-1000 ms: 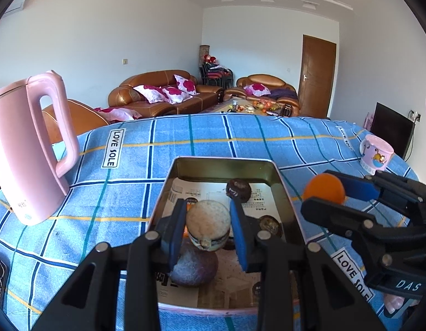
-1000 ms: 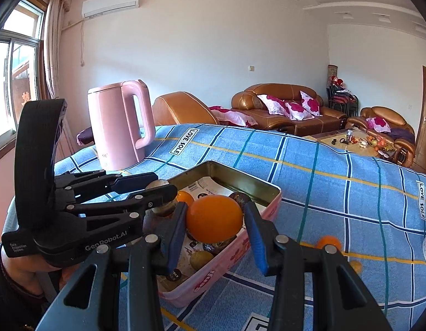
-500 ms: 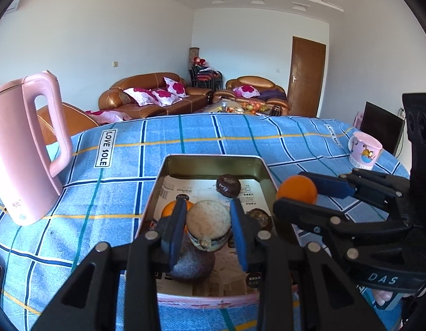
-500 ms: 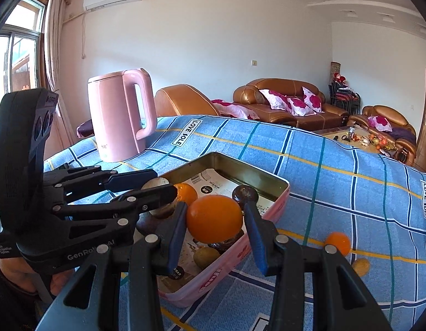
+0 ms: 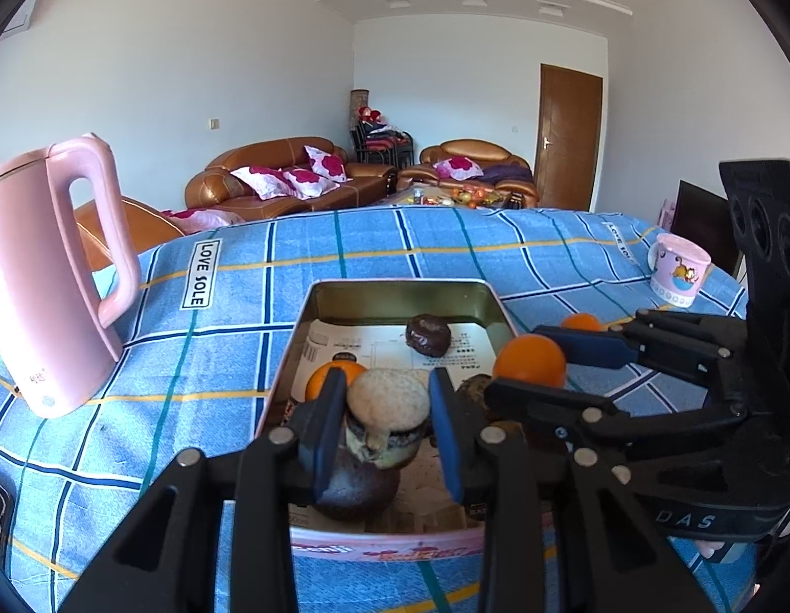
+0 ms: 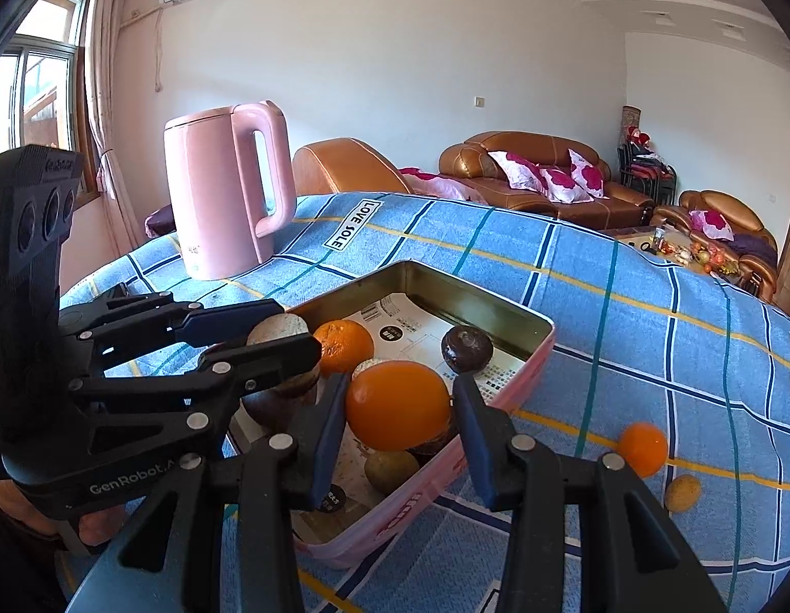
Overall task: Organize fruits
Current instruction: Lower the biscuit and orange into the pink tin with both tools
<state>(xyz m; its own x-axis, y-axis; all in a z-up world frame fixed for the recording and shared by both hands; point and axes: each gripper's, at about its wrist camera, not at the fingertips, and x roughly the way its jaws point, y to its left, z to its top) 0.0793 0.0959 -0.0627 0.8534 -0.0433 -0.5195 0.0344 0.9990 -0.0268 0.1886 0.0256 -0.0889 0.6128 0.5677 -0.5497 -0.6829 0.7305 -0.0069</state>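
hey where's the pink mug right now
The pink mug stands on the blue checked tablecloth at the far right of the left wrist view, beyond the right gripper and well right of the tin.

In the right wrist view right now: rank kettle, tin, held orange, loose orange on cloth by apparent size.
1. tin
2. pink kettle, close behind; the tin is partly hidden, so unsure
3. held orange, nearest the camera, so inflated
4. loose orange
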